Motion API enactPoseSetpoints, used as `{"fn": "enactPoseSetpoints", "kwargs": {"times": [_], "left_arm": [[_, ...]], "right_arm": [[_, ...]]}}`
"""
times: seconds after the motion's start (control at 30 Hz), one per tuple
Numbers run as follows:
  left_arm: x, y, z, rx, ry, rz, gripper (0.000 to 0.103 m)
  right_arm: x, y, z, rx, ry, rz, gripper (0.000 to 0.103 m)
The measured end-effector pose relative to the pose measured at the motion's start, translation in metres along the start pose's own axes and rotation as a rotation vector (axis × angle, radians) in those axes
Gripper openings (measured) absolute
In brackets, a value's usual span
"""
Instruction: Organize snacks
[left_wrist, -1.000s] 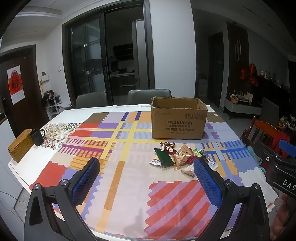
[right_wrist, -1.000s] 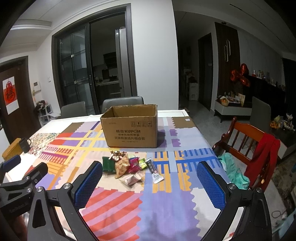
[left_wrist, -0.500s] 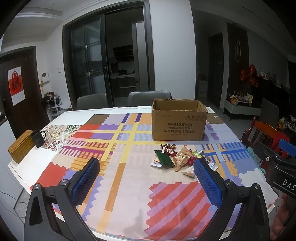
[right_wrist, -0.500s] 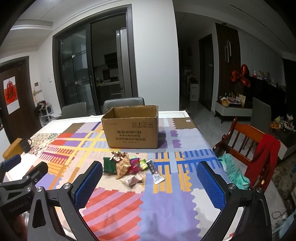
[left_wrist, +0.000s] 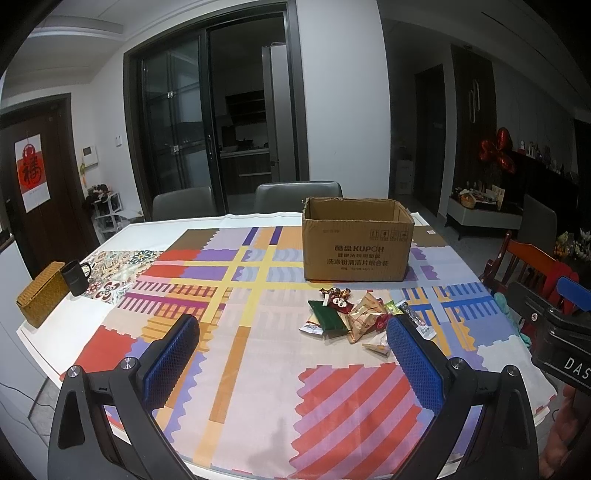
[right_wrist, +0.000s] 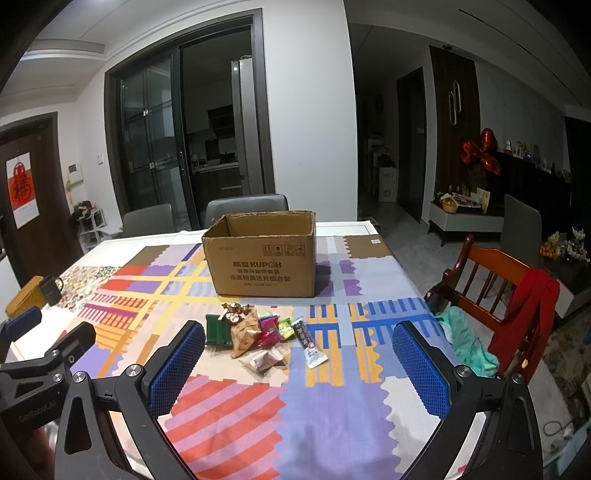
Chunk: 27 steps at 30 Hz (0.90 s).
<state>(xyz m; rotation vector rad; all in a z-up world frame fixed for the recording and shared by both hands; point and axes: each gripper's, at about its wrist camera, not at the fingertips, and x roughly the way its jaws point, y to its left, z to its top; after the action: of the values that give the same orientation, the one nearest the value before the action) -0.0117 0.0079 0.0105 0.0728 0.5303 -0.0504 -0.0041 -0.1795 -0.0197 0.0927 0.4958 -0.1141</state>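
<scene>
Both grippers hover wide open over the near table edge, holding nothing; the snacks lie loose in front of the box.

In the left wrist view the left gripper (left_wrist: 291, 354) fills the bottom of the frame with its blue pads spread, and the snacks (left_wrist: 354, 317) sit right of center, just beside the right pad, on the patterned cloth (left_wrist: 229, 350). The open box (left_wrist: 356, 245) stands upright behind them, above center. A mug (left_wrist: 75, 277) and a basket (left_wrist: 40, 299) sit at mid left. In the right wrist view the right gripper (right_wrist: 297, 365) spans the bottom, jaws apart, with the snacks (right_wrist: 258, 334) at center between the pads and the box (right_wrist: 262, 258) just above. A wooden chair (right_wrist: 498, 288) with red cloth stands at right.
</scene>
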Motion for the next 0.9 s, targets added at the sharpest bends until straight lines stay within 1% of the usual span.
{"fn": "enactPoseSetpoints", "kwargs": {"times": [0.27,0.43,0.9], "left_arm": [[0.002,-0.001,0.000,0.004,0.006,0.000,0.103],[0.010,-0.005,0.001,0.008,0.025,-0.007,0.103],[0.054,-0.018,0.012,0.024,0.089,-0.010,0.103]], "right_arm": [[0.001,0.000,0.001,0.002,0.004,0.000,0.103],[0.007,-0.003,0.002,0.006,0.010,-0.010,0.103],[0.042,-0.007,0.005,-0.007,0.049,-0.024,0.103]]}}
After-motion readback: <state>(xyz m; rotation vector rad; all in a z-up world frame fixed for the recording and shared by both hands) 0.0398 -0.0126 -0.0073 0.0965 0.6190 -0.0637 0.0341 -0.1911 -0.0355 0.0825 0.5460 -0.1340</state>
